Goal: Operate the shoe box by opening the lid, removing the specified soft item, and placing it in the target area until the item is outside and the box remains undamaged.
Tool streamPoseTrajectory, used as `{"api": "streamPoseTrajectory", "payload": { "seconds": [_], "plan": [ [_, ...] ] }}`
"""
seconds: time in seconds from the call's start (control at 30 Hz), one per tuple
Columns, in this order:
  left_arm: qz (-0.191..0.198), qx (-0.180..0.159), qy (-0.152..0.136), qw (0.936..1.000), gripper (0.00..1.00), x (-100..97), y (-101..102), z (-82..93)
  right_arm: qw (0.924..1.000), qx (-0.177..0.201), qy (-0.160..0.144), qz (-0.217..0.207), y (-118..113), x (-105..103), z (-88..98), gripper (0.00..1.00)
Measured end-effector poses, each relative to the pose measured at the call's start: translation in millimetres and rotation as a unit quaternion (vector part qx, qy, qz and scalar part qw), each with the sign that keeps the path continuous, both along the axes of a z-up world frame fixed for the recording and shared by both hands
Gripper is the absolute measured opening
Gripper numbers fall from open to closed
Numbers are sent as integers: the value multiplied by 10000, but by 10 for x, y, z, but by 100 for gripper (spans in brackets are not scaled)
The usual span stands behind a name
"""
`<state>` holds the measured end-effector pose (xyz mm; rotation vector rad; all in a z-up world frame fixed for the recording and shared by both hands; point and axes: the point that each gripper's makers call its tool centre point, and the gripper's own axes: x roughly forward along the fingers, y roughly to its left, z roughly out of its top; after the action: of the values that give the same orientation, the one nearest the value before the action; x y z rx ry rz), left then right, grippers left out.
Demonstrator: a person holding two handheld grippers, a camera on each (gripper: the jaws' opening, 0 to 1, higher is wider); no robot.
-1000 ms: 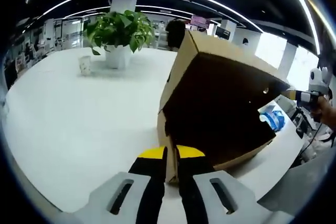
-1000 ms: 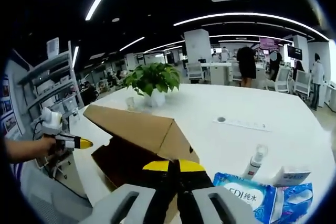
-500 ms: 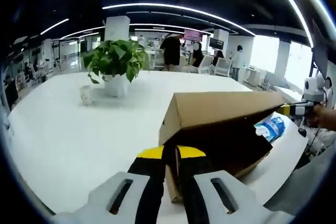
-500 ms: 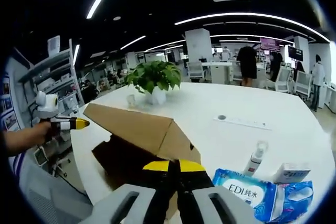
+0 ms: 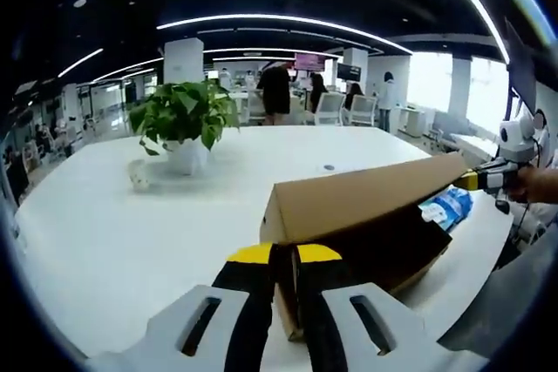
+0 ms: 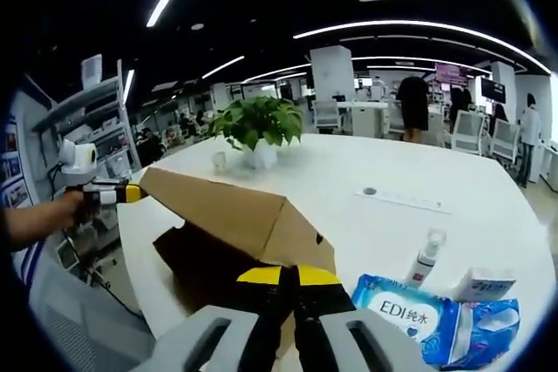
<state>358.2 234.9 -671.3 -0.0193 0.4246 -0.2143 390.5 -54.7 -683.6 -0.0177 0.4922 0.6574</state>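
- Shoe box (image 5: 366, 233) of brown cardboard lies on the white table (image 5: 131, 233), filling the lower centre and right of the left gripper view; its lid (image 5: 366, 198) is raised at a slant over the dark interior.
- In the right gripper view the box (image 6: 209, 259) sits at lower centre-left, with the lid (image 6: 227, 206) sloping up towards the left edge of the frame.
- Left gripper (image 5: 285, 267) rises from the bottom centre of its view; its yellow-tipped jaws are pinched together on the near corner edge of the box wall.
- Right gripper (image 6: 289, 280) rises from the bottom centre of its view, jaws closed onto the near edge of the box.
- At the right edge of the left gripper view, the right gripper's yellow tip touches the far end of the lid, held by a hand (image 5: 532, 182).
- A blue wet-wipes pack (image 6: 410, 315) lies at the lower right of the right gripper view, with a small spray bottle (image 6: 425, 259) just behind it and a small white carton (image 6: 484, 285) to its right.
- A potted plant (image 5: 183, 119) stands at upper left of the left gripper view, a small cup (image 5: 138, 176) beside it.
- What lies inside the box cannot be seen.
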Motion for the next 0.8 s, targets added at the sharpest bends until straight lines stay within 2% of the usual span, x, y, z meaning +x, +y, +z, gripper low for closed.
{"api": "streamPoseTrajectory", "payload": {
  "seconds": [0.47,0.8],
  "plan": [
    [-118,45,190,9997,6,-95,-12,-138,9987,-349,-228,309,-2,-101,-117,0],
    [-260,111,328,9991,9,-177,-59,-238,9971,-459,-276,537,10,-170,-203,2]
  ]
}}
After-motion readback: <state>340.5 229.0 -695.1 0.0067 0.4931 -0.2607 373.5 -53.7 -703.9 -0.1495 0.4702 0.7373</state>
